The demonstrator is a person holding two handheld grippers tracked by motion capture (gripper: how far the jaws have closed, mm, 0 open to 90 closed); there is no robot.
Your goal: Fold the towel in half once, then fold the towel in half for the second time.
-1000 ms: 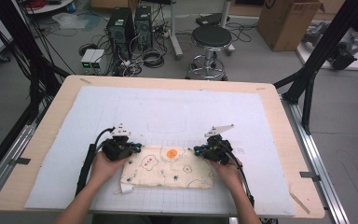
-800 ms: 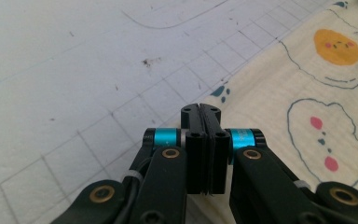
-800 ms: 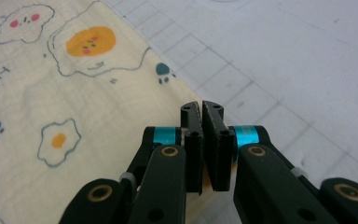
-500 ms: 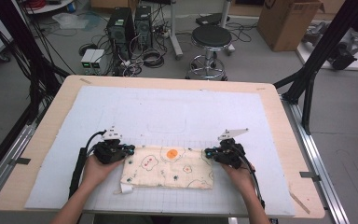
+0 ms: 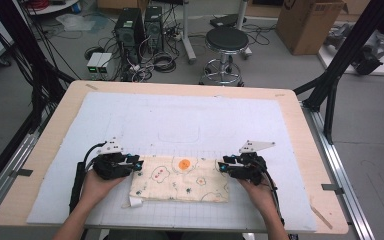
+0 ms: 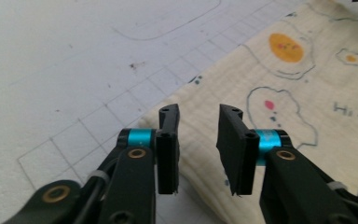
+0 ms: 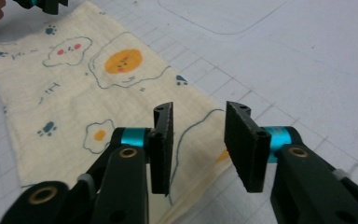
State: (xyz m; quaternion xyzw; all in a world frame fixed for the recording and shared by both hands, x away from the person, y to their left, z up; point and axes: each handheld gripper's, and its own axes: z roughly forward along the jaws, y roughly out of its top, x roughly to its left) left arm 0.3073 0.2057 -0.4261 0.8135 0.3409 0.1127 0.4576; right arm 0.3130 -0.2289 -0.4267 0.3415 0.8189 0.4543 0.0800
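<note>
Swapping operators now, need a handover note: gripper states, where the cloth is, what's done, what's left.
Left gripper: jaws have just been opening, nothing pinched; it stands over the far left corner of the cream folded cloth with fried-egg and paw prints.
Right gripper: jaws likewise just opened, empty, over the cloth's far right corner.
Cloth: lies flat as a folded rectangle near the front edge of the pale blue gridded mat, both far corners let go.
Done: this fold looks laid down and released.
Left: probably another fold or smoothing; I cannot tell which.

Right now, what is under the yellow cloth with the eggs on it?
The cloth lies flat on a white gridded mat on the table. It looks folded, so inner layers and the mat beneath are covered.
</note>
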